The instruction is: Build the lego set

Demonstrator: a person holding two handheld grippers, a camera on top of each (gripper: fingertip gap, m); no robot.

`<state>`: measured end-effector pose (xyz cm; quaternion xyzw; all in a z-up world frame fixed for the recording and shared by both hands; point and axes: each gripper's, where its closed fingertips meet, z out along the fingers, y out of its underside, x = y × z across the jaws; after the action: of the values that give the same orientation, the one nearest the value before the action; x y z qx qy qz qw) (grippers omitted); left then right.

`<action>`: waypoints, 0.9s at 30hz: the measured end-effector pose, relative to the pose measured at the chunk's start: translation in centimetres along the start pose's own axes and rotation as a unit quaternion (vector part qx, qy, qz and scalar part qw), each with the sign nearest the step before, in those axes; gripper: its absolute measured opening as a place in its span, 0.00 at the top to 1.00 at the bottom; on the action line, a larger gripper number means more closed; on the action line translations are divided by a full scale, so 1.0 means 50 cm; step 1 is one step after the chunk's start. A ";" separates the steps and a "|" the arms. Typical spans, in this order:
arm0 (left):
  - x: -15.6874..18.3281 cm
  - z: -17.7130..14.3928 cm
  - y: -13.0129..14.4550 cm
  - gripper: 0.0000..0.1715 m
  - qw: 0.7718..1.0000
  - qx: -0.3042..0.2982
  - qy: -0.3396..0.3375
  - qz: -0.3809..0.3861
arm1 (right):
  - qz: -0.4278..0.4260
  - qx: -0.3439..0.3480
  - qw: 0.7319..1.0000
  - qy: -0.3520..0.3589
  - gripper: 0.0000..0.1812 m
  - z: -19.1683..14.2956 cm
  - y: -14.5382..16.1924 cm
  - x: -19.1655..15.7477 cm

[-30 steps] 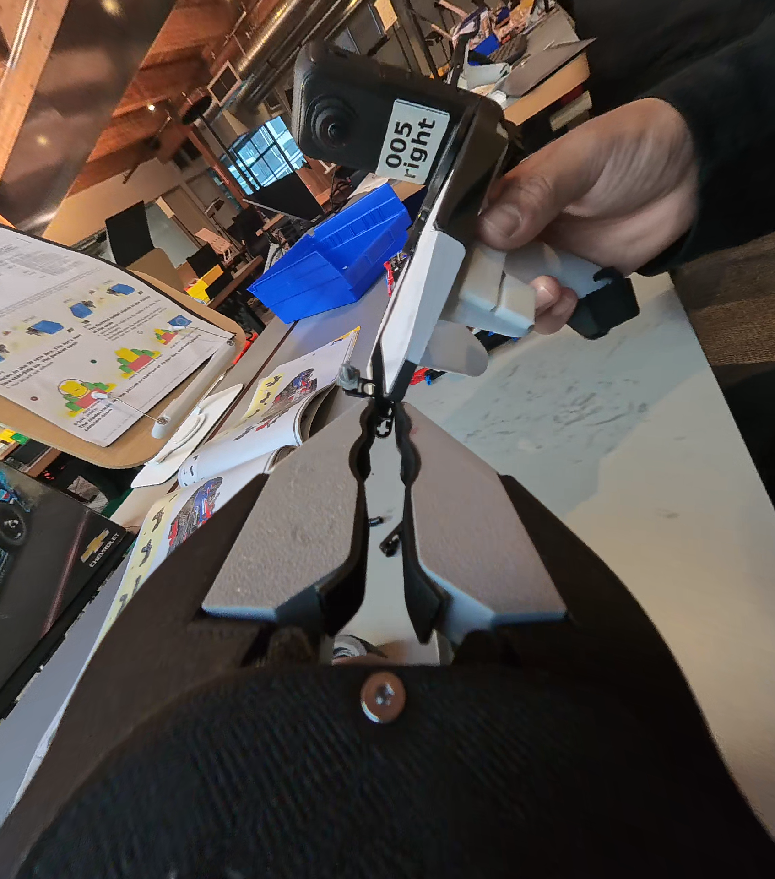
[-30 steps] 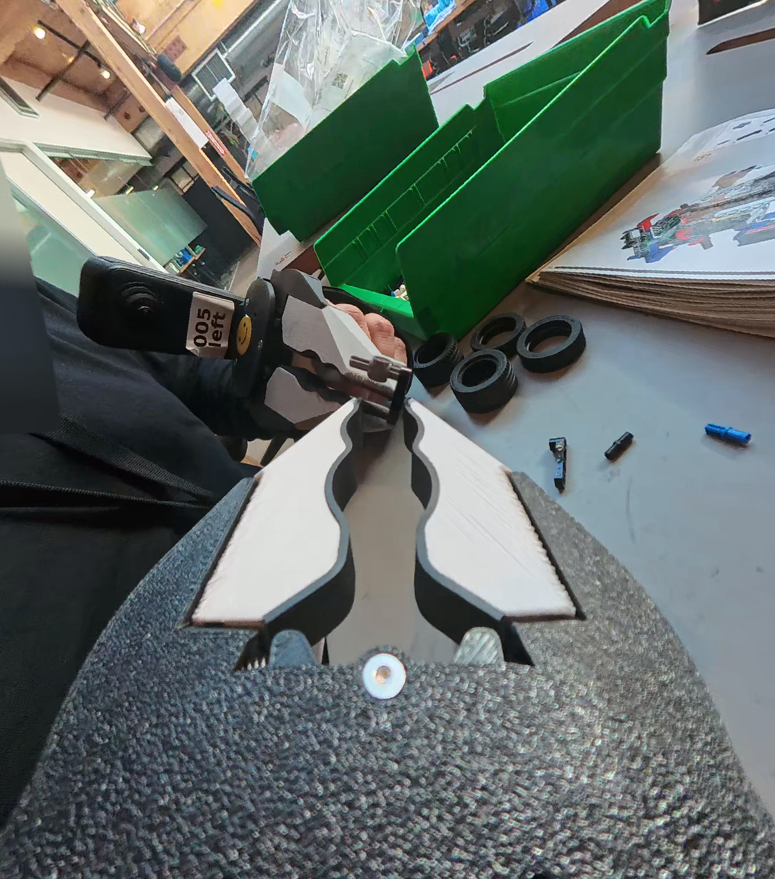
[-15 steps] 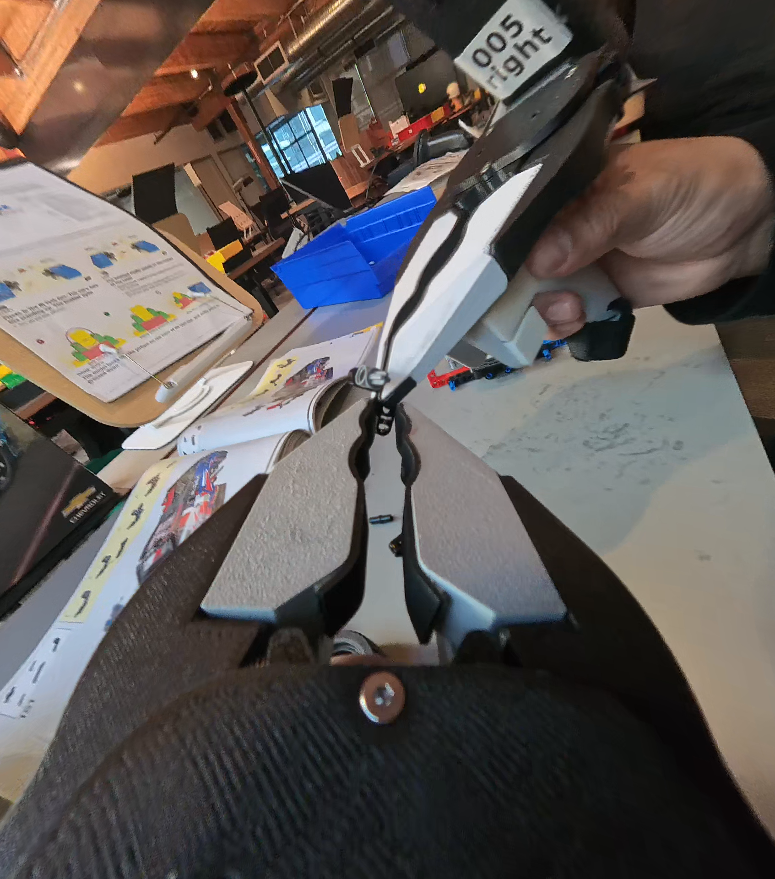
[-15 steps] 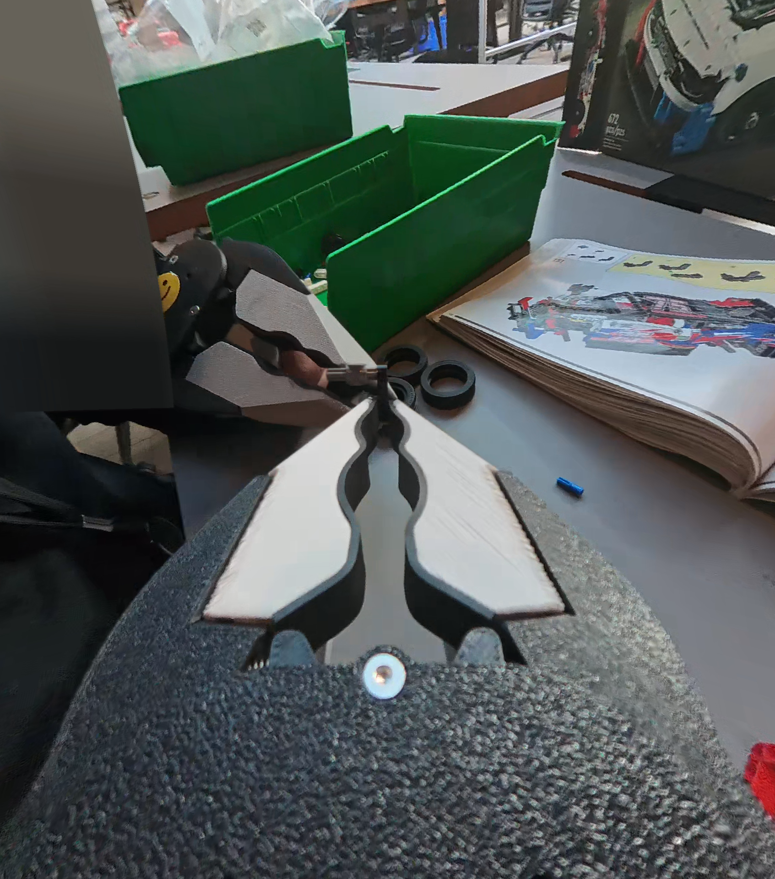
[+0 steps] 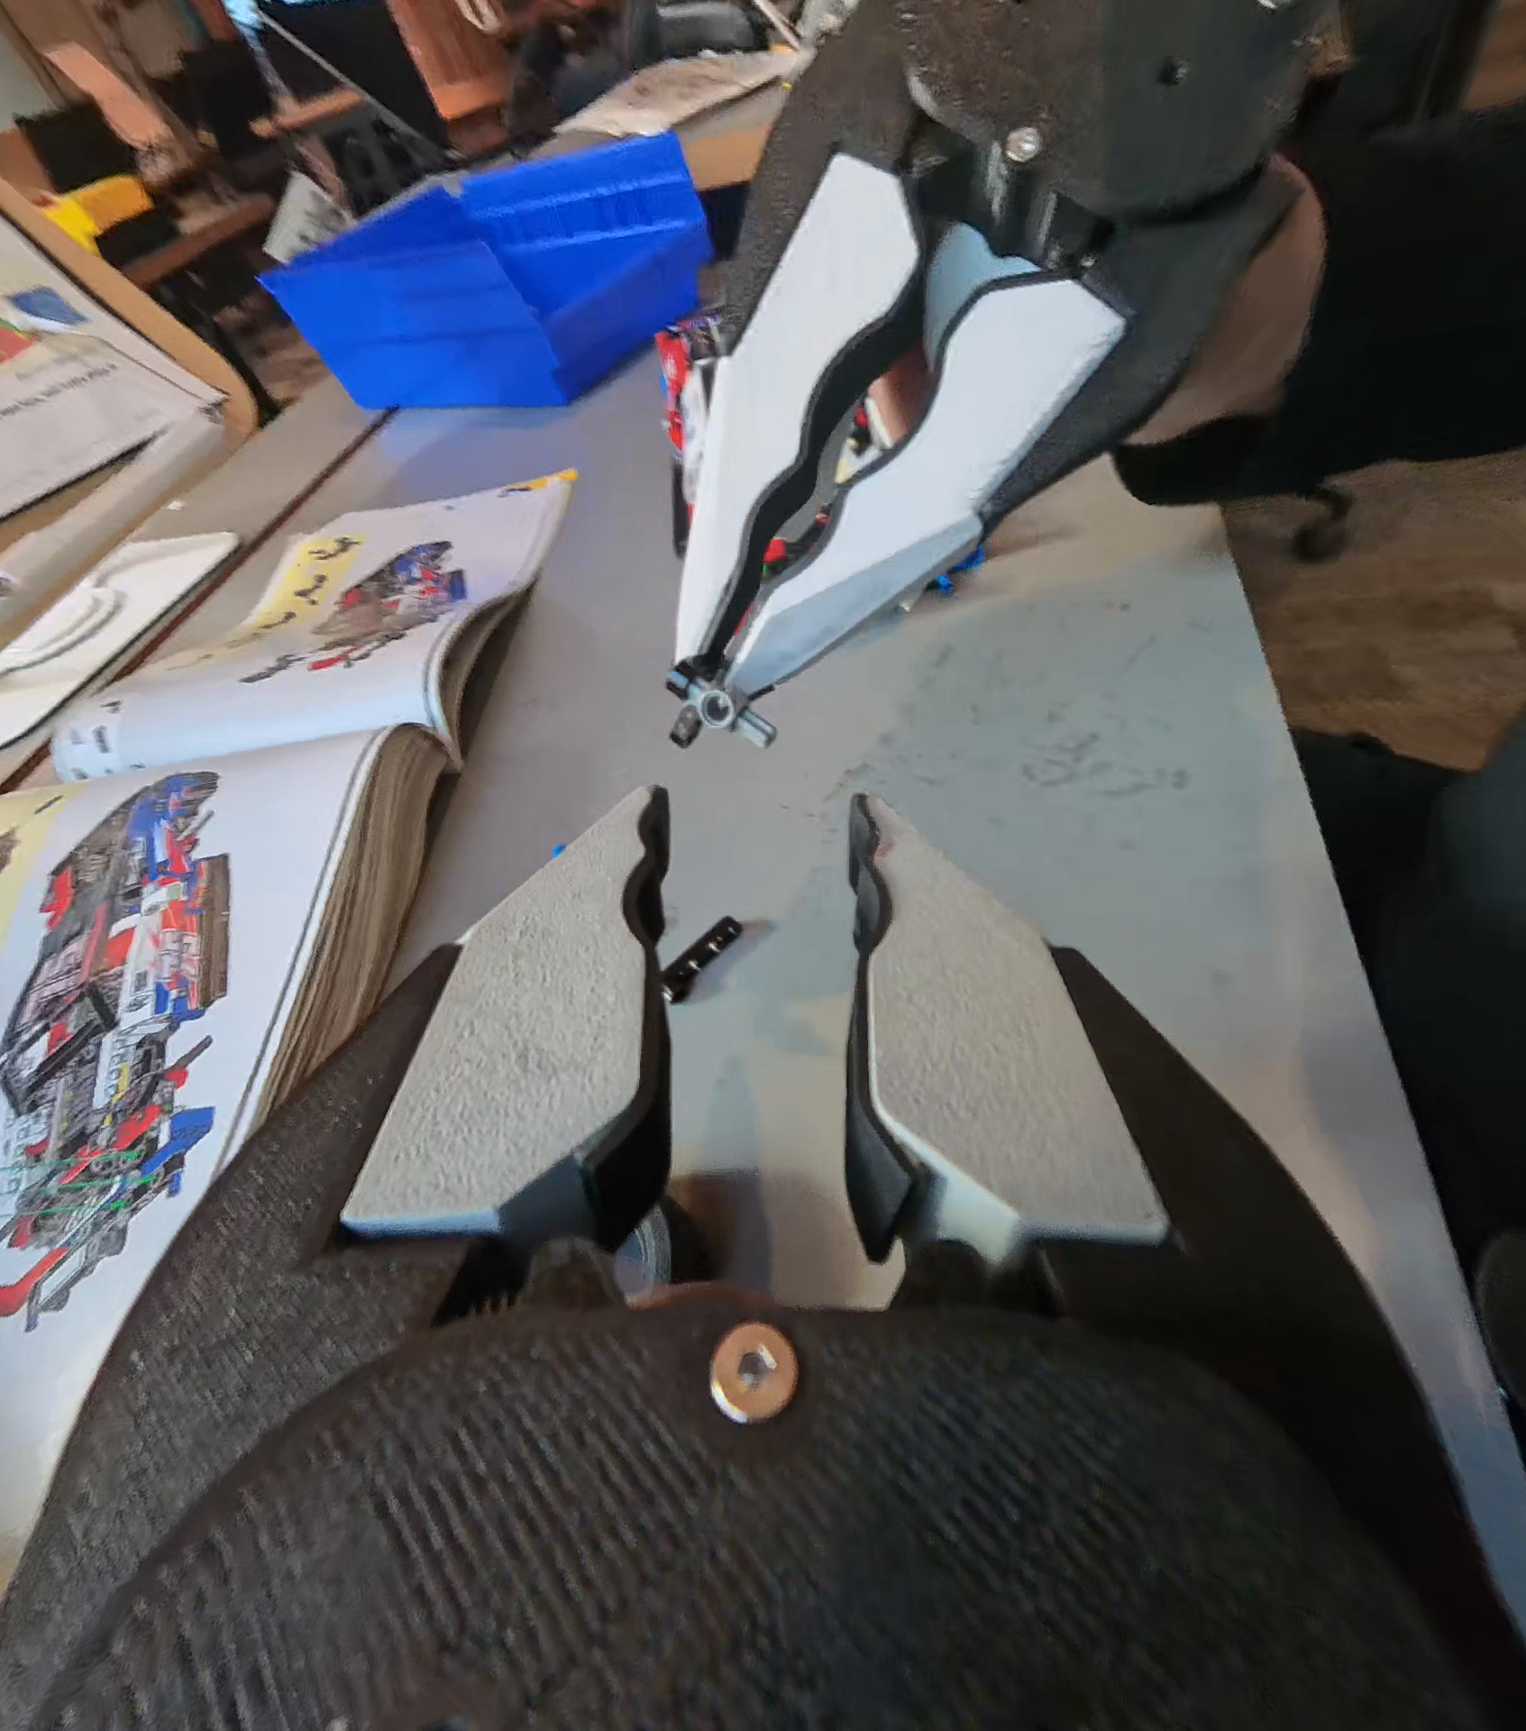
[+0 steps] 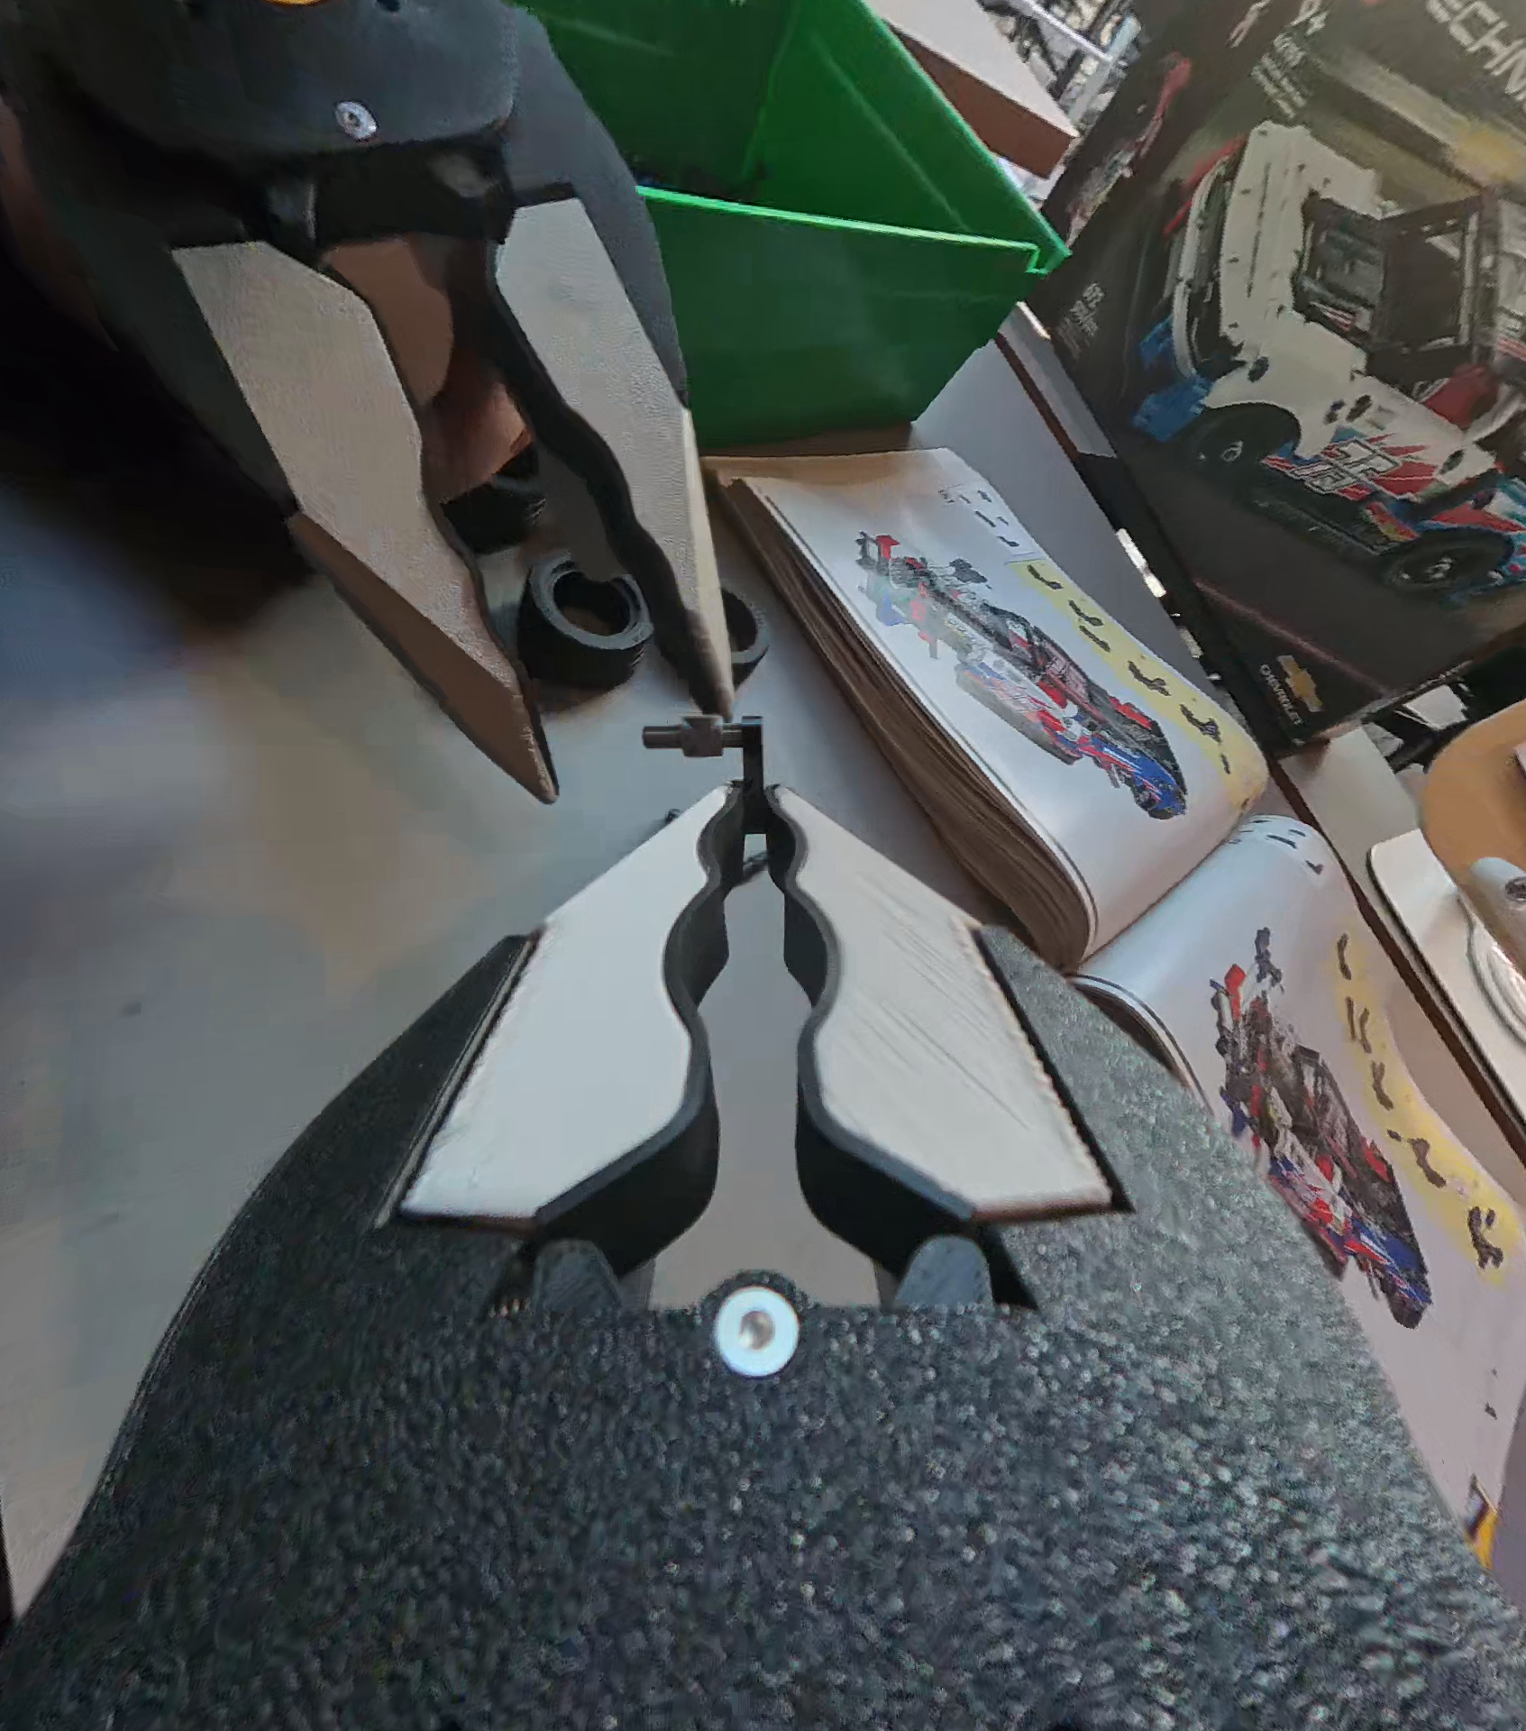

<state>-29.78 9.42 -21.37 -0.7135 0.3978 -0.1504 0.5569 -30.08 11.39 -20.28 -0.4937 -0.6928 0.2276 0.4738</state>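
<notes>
Printed set box [image 6: 1358, 356] – right hand-held gripper [image 6: 748, 804] pinches small assembly [image 6: 704, 735].

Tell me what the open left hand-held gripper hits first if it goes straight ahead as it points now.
Most likely the small grey-and-black lego piece pinched in the right hand-held gripper, directly ahead of the left hand-held gripper; depth is uncertain.

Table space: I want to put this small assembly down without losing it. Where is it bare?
The grey table is bare between the open book and its right edge, apart from a black pin between the left tongs. It is crowded by the black tyres and green bin.
</notes>
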 end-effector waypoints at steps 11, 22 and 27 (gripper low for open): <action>0.035 0.012 0.003 0.87 0.995 -0.017 0.042 0.087 | -0.039 -0.019 0.995 -0.087 0.98 0.012 0.014 -0.063; 0.057 0.016 0.033 0.87 0.992 -0.049 0.057 0.098 | -0.025 -0.047 0.990 -0.134 0.98 0.018 0.038 -0.094; 0.066 0.016 0.038 0.87 0.994 -0.049 0.073 0.068 | -0.041 -0.060 0.986 -0.149 0.98 0.016 0.043 -0.104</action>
<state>-27.92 7.39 -24.13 -0.6982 0.4921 -0.1438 0.4997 -29.44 7.69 -24.56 -0.4531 -0.7877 0.2368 0.3437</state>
